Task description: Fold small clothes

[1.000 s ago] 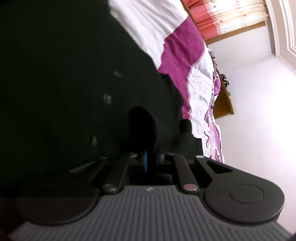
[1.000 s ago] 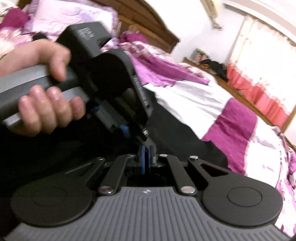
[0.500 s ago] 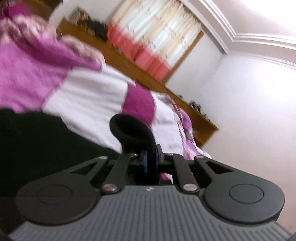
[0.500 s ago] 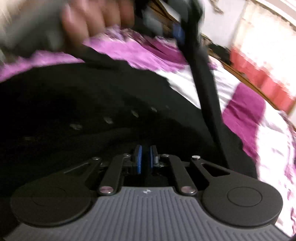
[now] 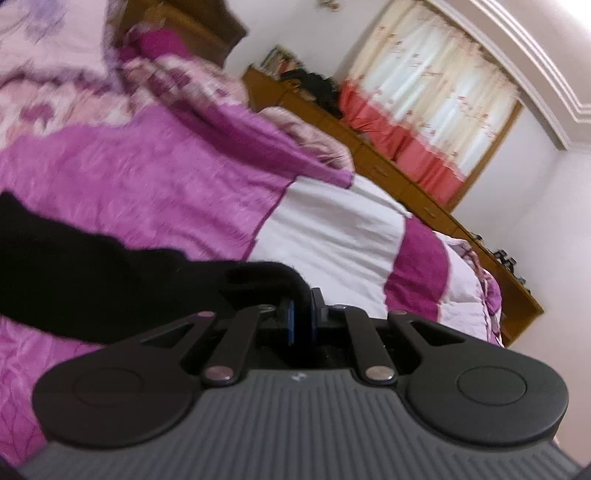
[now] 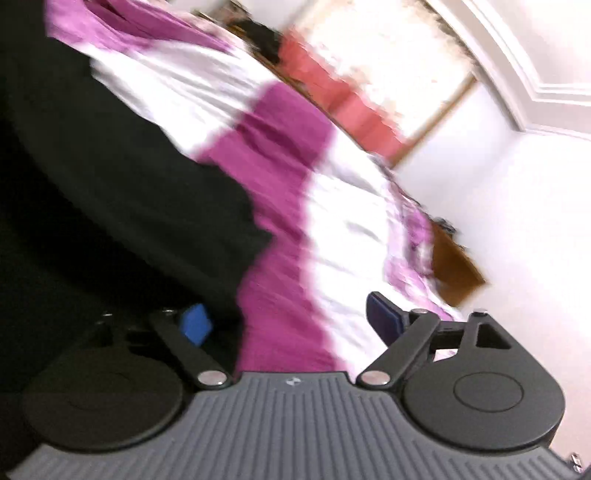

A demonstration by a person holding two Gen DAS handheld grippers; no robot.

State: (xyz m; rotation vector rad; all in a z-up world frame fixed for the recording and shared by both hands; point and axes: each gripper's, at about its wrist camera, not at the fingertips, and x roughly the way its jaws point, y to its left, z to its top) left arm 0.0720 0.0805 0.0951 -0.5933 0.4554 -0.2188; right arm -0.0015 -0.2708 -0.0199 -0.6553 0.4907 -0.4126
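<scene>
Black knit garment [image 5: 92, 273], soft dark fabric, lies on the bed's magenta-and-white patchwork quilt [image 5: 332, 236]. In the left wrist view it spreads from 9 o'clock toward centre, and one narrow strip of it loops up and into the left gripper [image 5: 301, 325]. Left jaws nearly closed, blue pads pinching that black strip; the fabric arches just above the pads.

Right wrist view, heavy blur: same black garment [image 6: 122, 206] fills the 9 to 11 o'clock area, its edge ending near centre over the quilt [image 6: 288, 295]. Right gripper [image 6: 291, 321] jaws opening, spread wide, blue pads [image 6: 197, 324] far apart at 8 and 4 o'clock. Nothing pinched between them; only quilt shows in the gap. Left pad sits against or just in front of the garment's edge, contact cannot be told.

Background, left view: dark wooden headboard [image 5: 192, 33] at 12 o'clock, long wooden sideboard [image 5: 388, 166] along the wall toward 3 o'clock, cream-and-coral curtain [image 5: 424, 122] at 1 o'clock.
</scene>
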